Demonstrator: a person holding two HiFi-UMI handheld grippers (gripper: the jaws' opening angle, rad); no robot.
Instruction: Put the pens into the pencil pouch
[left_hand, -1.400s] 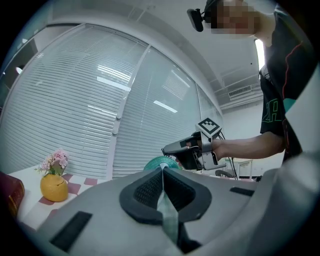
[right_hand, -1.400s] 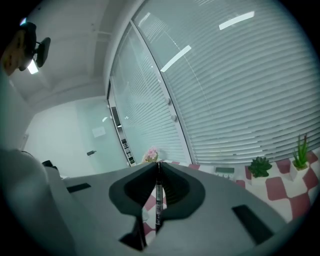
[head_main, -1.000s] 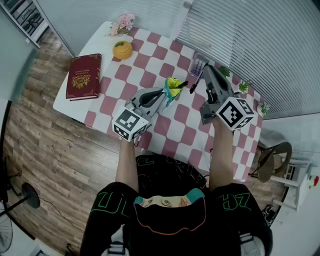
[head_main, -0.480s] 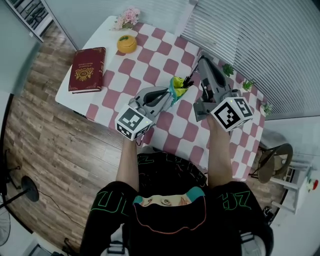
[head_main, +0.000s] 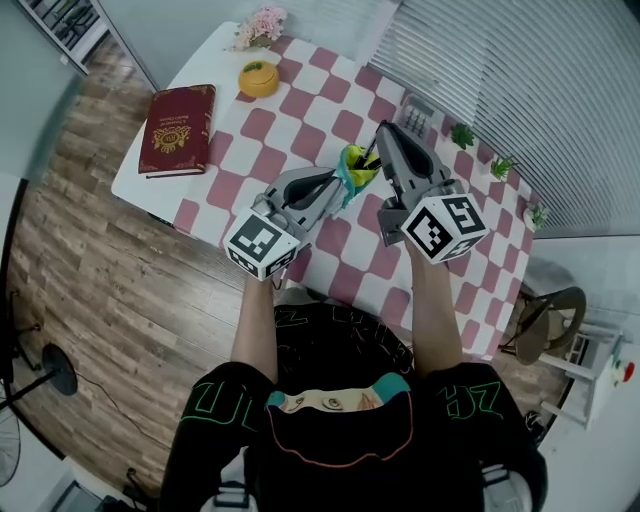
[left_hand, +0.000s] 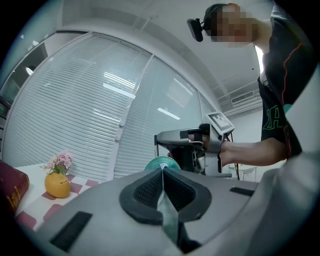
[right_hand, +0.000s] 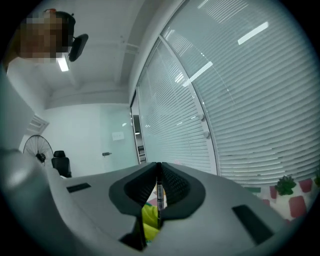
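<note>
A teal pencil pouch (head_main: 352, 172) with a yellow inside hangs over the checkered table, its mouth facing up. My left gripper (head_main: 338, 192) is shut on the pouch's teal edge (left_hand: 167, 215), with the pouch's rounded rim (left_hand: 162, 162) just beyond the jaws. My right gripper (head_main: 383, 140) is shut on a black pen (right_hand: 159, 192) that stands upright between the pads. In the head view the pen (head_main: 368, 157) points down into the pouch's mouth. In the right gripper view the yellow lining (right_hand: 149, 220) lies right under the pen. The right gripper (left_hand: 192, 147) also shows close ahead in the left gripper view.
On the red-and-white checkered cloth (head_main: 300, 110) lie a dark red book (head_main: 180, 128) at the left end and an orange pot (head_main: 259, 78) with pink flowers (head_main: 262, 24) behind it. A clear holder (head_main: 415, 112) and small green plants (head_main: 461, 134) stand by the blinds.
My right gripper has carried the pen leftward and a little down, from beside the pouch to over its mouth. The left gripper and the pouch have stayed about where they were.
</note>
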